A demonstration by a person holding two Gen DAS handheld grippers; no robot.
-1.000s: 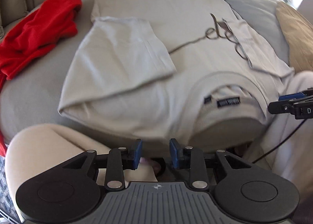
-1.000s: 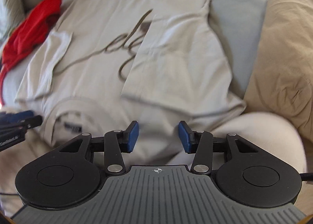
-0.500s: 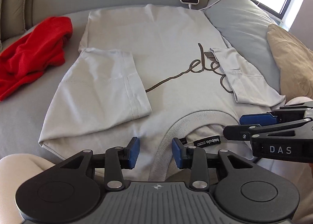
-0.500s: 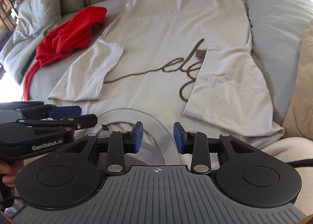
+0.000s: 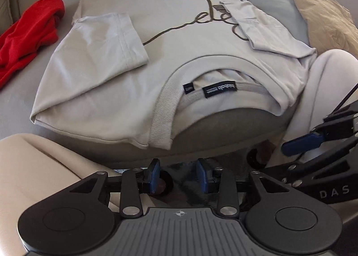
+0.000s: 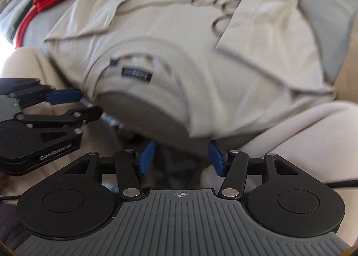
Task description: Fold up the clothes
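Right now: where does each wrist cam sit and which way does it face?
Left wrist: behind the open left gripper, tilted down past the sofa edge at the beige T-shirt; a knee, the right gripper at right.
Right wrist: behind the opening, empty right gripper, blurred, same aim; left gripper at left.
Shared: T-shirt, red garment.

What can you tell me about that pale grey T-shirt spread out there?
The T-shirt is pale grey-beige, seemingly soft cotton, lying front up on a grey cushioned surface. Both short sleeves are folded inward over the chest, partly covering a dark cursive print. Its ribbed collar, with two dark labels inside, hangs over the near edge. Neither gripper touches it; a red garment lies apart beside it.
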